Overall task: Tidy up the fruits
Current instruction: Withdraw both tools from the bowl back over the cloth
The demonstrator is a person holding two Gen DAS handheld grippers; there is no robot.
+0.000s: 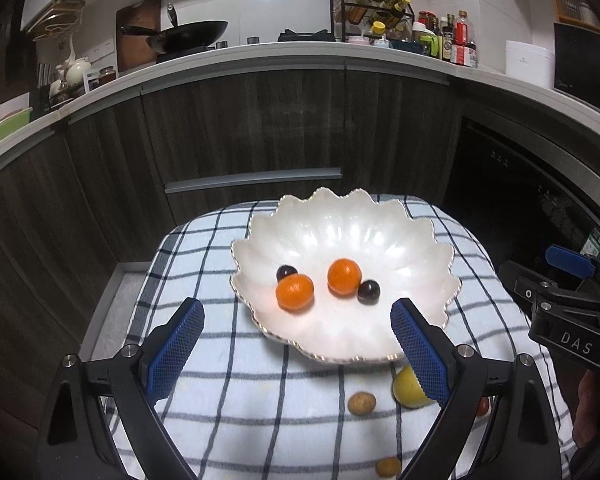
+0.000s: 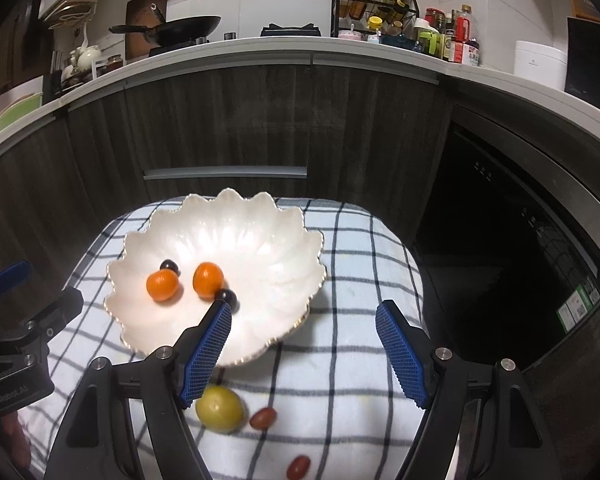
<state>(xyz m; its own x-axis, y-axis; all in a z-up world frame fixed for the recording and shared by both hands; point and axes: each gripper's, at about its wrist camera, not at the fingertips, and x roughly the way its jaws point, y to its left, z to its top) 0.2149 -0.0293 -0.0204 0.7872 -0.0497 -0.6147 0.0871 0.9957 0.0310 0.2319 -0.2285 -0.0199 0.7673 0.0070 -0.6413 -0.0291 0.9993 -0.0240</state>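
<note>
A white scalloped bowl (image 1: 380, 216) (image 2: 260, 232) stands on a checked cloth and holds two oranges (image 1: 295, 291) (image 1: 343, 276) (image 2: 162, 285) (image 2: 208, 279) and two dark grapes (image 1: 286, 272) (image 1: 368, 291) (image 2: 169, 265) (image 2: 228, 298). On the cloth in front of the bowl lie a yellow lemon (image 1: 409, 390) (image 2: 219, 409), two brown longans (image 1: 361, 403) (image 1: 388, 466) and two red cherry tomatoes (image 2: 263, 418) (image 2: 298, 467). My left gripper (image 1: 298, 322) is open and empty over the bowl's near rim. My right gripper (image 2: 304, 326) is open and empty over the bowl's right edge.
The checked cloth (image 1: 220, 400) (image 2: 360, 280) covers a small table. Dark wood cabinets (image 1: 260, 128) and a black oven door (image 2: 520, 240) stand behind it. The counter above carries a wok (image 1: 188, 36) and several bottles (image 1: 456, 40). The right gripper's body (image 1: 572, 320) shows at the left wrist view's right edge.
</note>
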